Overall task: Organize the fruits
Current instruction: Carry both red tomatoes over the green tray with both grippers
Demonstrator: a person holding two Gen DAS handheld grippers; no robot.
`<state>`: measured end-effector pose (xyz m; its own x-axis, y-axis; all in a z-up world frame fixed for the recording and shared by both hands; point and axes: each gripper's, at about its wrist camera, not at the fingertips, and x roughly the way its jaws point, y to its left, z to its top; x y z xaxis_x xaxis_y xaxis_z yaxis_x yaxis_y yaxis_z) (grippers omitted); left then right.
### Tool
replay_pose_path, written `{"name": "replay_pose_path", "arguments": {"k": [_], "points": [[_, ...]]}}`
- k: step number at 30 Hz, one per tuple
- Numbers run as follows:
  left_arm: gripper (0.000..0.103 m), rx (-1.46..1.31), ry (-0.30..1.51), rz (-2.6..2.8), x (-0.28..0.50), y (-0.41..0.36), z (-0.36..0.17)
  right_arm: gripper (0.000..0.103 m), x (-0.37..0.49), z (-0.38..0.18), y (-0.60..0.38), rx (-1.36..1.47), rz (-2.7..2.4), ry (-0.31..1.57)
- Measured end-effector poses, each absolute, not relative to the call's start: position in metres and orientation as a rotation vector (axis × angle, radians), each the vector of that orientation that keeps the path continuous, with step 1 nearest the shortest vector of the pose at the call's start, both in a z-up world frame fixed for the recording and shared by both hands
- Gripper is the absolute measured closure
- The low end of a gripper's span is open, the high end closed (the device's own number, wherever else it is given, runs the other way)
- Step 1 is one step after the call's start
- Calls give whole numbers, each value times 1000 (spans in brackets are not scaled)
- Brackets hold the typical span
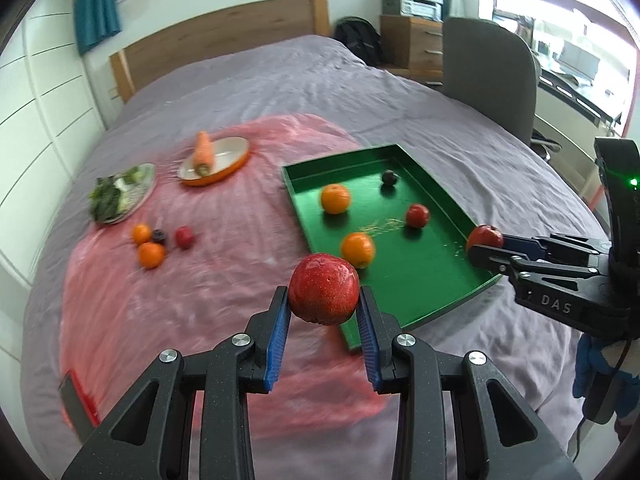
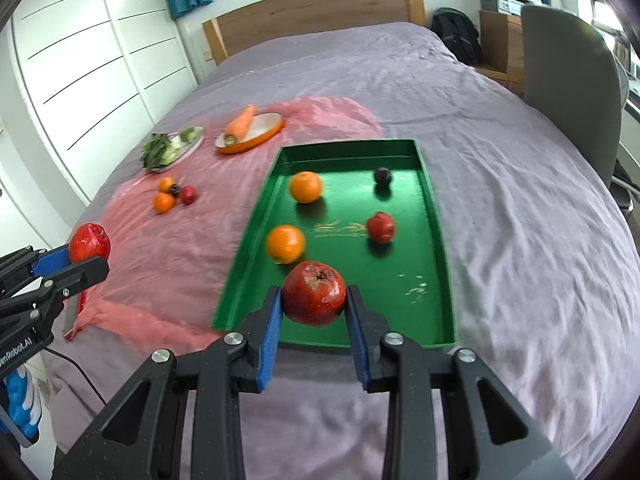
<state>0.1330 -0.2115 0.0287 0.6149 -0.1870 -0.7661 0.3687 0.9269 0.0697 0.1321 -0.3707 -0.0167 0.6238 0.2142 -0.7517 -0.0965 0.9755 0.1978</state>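
My left gripper (image 1: 323,300) is shut on a red apple (image 1: 323,294), held above the pink cloth by the green tray's (image 1: 448,292) near left corner. My right gripper (image 2: 314,298) is shut on a second red apple (image 2: 314,293), held over the near end of the green tray (image 2: 436,240). In the tray lie two oranges (image 2: 305,187) (image 2: 285,243), a small red fruit (image 2: 381,227) and a dark plum (image 2: 383,176). Two small oranges, a dark fruit and a small red fruit (image 2: 187,194) lie grouped on the cloth.
An orange dish (image 2: 256,138) with a carrot (image 2: 239,123) and a plate of greens (image 2: 170,148) sit at the cloth's far side. A red and black object (image 1: 78,402) lies on the bed's near left. A grey chair (image 1: 490,76) stands to the right of the bed.
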Motion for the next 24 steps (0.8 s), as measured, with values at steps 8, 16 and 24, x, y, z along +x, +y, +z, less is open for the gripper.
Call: {"name": "replay_pose_path", "arguments": {"k": [8, 16, 24], "points": [[74, 268, 906, -379, 162, -260, -3, 53, 160, -48, -401, 144, 162, 917], [74, 278, 955, -397, 182, -278, -30, 53, 177, -71, -408, 129, 175, 947], [74, 266, 1008, -404, 192, -284, -53, 53, 182, -87, -403, 99, 190, 973]]}}
